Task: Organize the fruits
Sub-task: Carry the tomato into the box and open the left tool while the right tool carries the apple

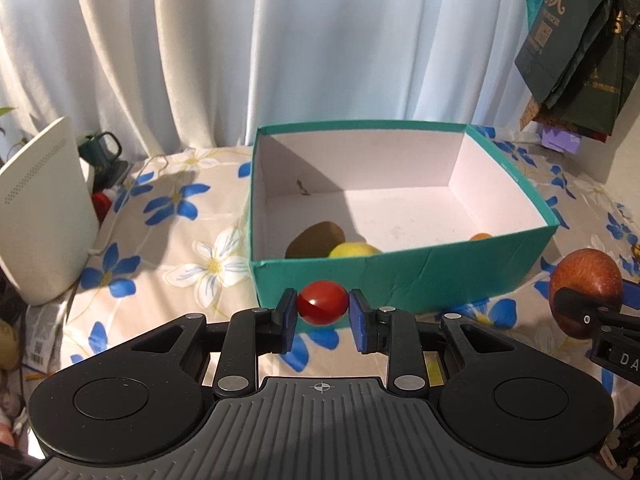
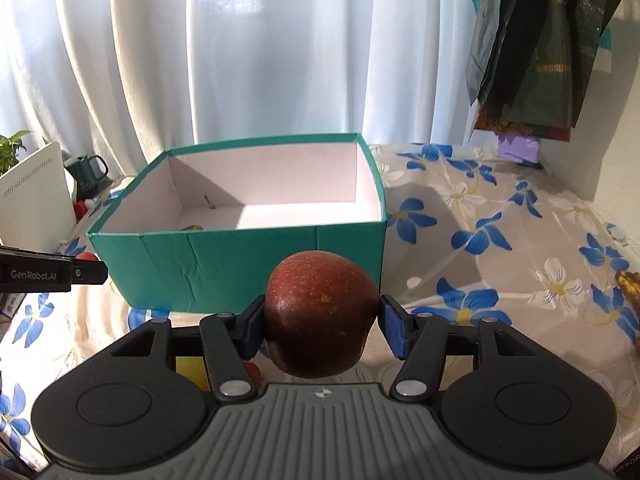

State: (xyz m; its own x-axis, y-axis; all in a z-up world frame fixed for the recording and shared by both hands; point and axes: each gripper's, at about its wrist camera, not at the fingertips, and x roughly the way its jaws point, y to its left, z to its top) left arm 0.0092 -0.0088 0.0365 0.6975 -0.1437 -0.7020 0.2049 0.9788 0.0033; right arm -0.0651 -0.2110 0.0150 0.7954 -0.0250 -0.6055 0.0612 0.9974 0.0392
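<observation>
My left gripper [image 1: 323, 316] is shut on a small red cherry tomato [image 1: 322, 307], held just in front of the teal box [image 1: 400, 276]. A brown kiwi [image 1: 318, 238], a yellow lemon [image 1: 354, 250] and a bit of an orange fruit [image 1: 481, 236] lie inside the box. My right gripper [image 2: 321, 322] is shut on a dark red apple [image 2: 320, 312], in front of the box's near wall [image 2: 240, 264]. In the left wrist view the apple [image 1: 586, 280] shows at the right edge. The left gripper's finger [image 2: 86, 272] with the tomato [image 2: 87, 256] shows at the left of the right wrist view.
A flowered cloth [image 2: 500, 240] covers the table. A white device [image 1: 44, 216] and a green mug [image 1: 102, 152] stand at the left. Dark bags [image 2: 536, 48] hang at the upper right before a white curtain. A brown object [image 2: 629, 284] lies at the right edge.
</observation>
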